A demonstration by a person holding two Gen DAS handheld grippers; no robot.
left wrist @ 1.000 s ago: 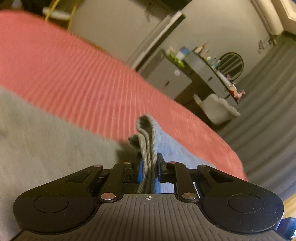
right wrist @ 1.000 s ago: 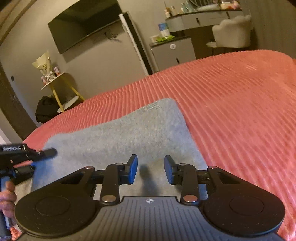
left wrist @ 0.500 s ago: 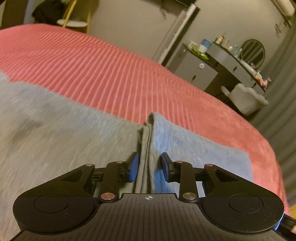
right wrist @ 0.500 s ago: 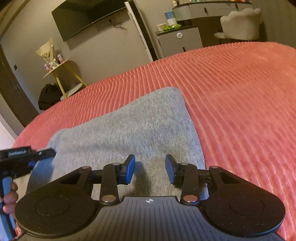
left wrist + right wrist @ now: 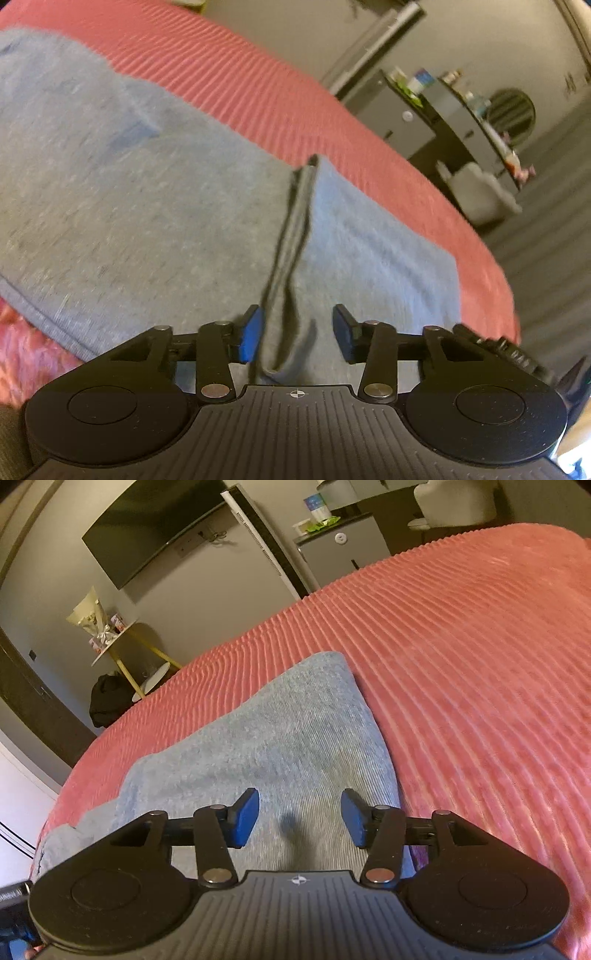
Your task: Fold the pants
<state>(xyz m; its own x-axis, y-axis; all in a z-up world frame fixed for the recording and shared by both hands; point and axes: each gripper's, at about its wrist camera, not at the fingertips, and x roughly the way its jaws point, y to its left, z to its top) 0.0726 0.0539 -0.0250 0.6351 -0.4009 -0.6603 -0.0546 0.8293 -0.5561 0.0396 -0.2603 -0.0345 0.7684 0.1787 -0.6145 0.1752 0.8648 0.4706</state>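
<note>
— Start close: what are the hands doing?

— The left gripper [image 5: 295, 334] has its fingers [image 5: 251, 336] spread apart, with a raised ridge of the grey pants [image 5: 155, 206] standing between them, touched by neither pad as far as I can see. Half a second ago those fingers were much nearer the fold; a second ago they pinched it. The right gripper [image 5: 300, 818] hangs over the cloth with its fingers [image 5: 245, 818] released, wider than before.

— And the pants themselves?

— Lying flat on the red ribbed bed cover [image 5: 461, 657], folded, their far corner [image 5: 332, 657] well short of the bed's far edge. Right of them the cover is bare and wide. Beyond, a grey cabinet [image 5: 340, 554] and a dark screen on the wall [image 5: 147, 528].
</note>
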